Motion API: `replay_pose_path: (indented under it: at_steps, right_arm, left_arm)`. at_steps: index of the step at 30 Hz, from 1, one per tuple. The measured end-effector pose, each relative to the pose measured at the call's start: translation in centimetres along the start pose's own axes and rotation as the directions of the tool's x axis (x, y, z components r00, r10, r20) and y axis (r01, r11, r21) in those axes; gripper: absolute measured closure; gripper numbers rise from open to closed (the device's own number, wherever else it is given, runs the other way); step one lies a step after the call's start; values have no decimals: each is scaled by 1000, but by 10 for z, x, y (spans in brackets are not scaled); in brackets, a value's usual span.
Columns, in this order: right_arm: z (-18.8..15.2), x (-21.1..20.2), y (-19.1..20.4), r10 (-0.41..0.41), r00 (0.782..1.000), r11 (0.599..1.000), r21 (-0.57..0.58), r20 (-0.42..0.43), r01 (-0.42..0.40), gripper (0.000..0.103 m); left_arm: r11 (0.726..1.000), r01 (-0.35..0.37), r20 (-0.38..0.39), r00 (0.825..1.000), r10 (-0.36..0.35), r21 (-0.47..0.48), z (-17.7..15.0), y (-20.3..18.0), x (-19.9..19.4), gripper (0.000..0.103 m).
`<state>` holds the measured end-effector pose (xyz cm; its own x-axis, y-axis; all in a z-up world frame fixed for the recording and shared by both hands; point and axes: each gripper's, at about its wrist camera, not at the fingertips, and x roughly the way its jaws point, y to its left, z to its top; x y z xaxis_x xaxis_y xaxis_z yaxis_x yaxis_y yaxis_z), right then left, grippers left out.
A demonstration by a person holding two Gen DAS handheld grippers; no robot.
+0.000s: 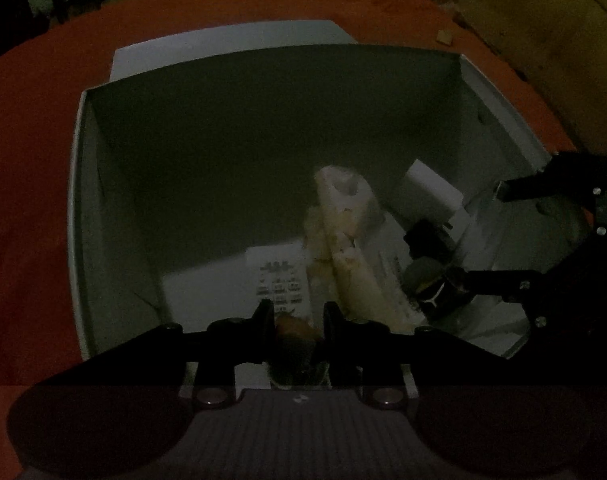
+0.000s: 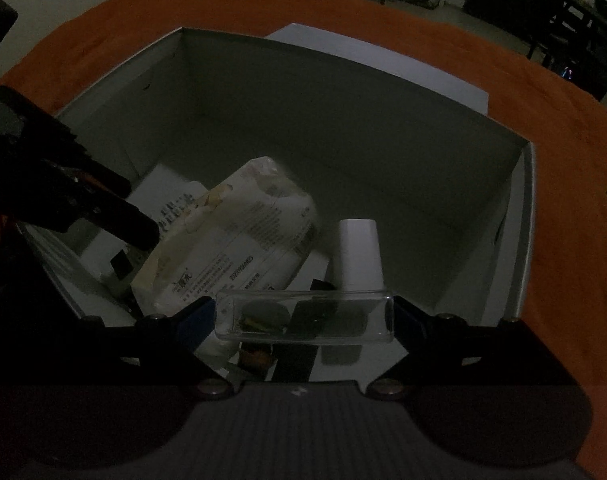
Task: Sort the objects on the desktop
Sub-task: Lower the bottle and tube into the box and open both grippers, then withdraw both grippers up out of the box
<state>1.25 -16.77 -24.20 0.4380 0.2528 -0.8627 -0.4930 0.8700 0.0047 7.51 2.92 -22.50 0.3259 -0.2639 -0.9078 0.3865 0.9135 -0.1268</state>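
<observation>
Clear plastic case (image 2: 303, 317), long axis crosswise between jaws

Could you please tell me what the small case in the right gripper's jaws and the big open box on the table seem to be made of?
The small case looks like clear hard plastic, glossy: dark items inside show through and its edges catch light. The box looks like matte white-grey cardboard: thin flat walls with folded corners, though the dim light leaves this uncertain.
</observation>
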Motion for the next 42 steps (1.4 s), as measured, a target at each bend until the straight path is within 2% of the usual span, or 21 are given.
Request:
replay_pose_path:
  at_steps: [15, 18, 25, 26, 28, 29, 30, 32, 35, 37, 39, 42]
  right_arm:
    - [0, 0, 3, -8, 1000, 1000, 1, 4, 8, 10]
    - [0, 0, 1, -13, 1000, 1000, 3, 3, 13, 6]
    - [-1, -3, 2, -38, 999, 999, -14, 14, 38, 4]
    - [-1, -3, 1, -39, 999, 999, -10, 15, 39, 4]
    - [-1, -3, 0, -37, 999, 999, -3, 14, 37, 3]
    - [-2, -3, -1, -35, 999, 999, 0, 12, 35, 3]
    - [-2, -2, -1, -34, 999, 999, 1, 11, 34, 3]
    - [-1, -2, -1, -33, 999, 999, 1, 10, 33, 3]
    - [-1, -2, -2, -33, 999, 999, 4, 10, 33, 3]
    - [-1, -3, -3, -36, 999, 999, 9, 11, 36, 3]
    - [-2, -3, -6, -46, 999, 999, 20, 10, 45, 2]
    - [-3, -3, -9, -60, 998, 998, 35, 5, 60, 2]
  left_arm:
    - [1000, 30, 21, 999, -30, 2, 1, 0, -3, 81]
    - [999, 34, 32, 999, -34, 6, 3, -1, -6, 81]
    - [1000, 25, 20, 999, -25, 4, 4, -1, -4, 81]
    - [1000, 20, 26, 999, -21, 4, 4, -1, -6, 79]
    - [1000, 7, 42, 999, -7, 5, 5, 0, -9, 61]
    - [1000, -1, 53, 999, 1, 5, 6, 0, -12, 49]
    - [1000, -8, 69, 998, 8, 7, 6, 0, -14, 45]
    - [1000, -4, 72, 997, 3, 12, 8, 0, -15, 43]
    - [1000, -2, 74, 997, 2, -3, 9, 1, -15, 31]
    - [1000, 6, 67, 998, -6, -8, 10, 2, -15, 30]
    - [1000, 19, 14, 1000, -19, -2, 12, 3, -13, 23]
    - [999, 21, -78, 997, -19, 27, 14, 0, -9, 26]
